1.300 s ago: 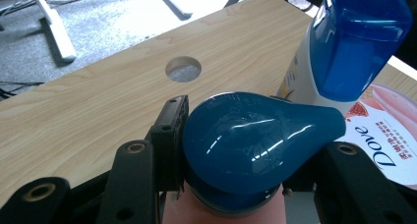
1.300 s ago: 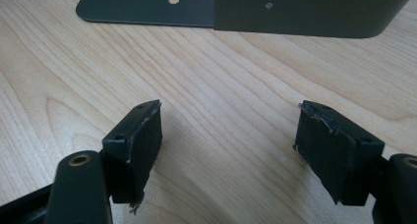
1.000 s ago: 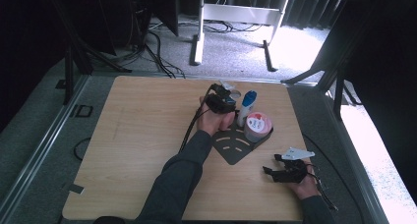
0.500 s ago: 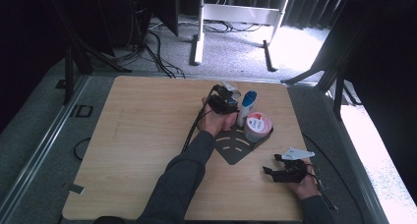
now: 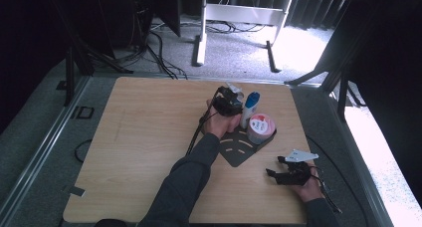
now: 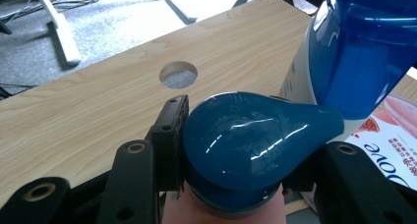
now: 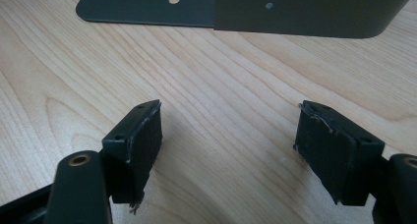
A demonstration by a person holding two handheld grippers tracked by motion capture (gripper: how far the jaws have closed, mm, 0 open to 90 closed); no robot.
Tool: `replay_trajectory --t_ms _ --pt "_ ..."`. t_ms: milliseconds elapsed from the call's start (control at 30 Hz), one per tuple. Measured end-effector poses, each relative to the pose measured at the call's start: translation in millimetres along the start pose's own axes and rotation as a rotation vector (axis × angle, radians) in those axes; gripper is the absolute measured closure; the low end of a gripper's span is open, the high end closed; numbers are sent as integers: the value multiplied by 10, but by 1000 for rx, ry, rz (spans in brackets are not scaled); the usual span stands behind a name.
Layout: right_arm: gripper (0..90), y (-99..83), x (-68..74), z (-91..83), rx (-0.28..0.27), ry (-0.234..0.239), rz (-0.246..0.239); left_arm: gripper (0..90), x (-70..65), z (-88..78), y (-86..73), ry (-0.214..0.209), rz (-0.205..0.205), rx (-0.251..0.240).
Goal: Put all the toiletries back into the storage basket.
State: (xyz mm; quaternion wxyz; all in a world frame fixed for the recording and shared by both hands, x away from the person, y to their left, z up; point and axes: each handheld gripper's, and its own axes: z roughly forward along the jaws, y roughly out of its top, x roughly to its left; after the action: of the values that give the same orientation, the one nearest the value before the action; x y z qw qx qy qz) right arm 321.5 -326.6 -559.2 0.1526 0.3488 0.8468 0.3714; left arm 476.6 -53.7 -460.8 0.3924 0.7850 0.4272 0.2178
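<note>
Clamping a blue-capped bottle (image 6: 255,145) whose body is hidden, left gripper (image 6: 231,160); right gripper (image 7: 228,150) gapes empty.

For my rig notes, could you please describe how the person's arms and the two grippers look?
The left arm wears a dark grey sleeve to the wrist. The left gripper is black, with a black cable trailing back beside the arm. The right gripper is black too, topped by a pale grey three-cornered plate, with a thin cable behind. Its jaws are flat black blocks with frayed edges and brass-coloured rivets.
</note>
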Motion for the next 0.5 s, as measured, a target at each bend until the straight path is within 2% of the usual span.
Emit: replay_trajectory --t_ms 233,500 --pt "253 0 1 0 0 -2 -2 530 4 10 3 4 -13 -11" --pt "253 0 2 0 1 -2 -1 528 -32 -1 -13 22 2 -5"
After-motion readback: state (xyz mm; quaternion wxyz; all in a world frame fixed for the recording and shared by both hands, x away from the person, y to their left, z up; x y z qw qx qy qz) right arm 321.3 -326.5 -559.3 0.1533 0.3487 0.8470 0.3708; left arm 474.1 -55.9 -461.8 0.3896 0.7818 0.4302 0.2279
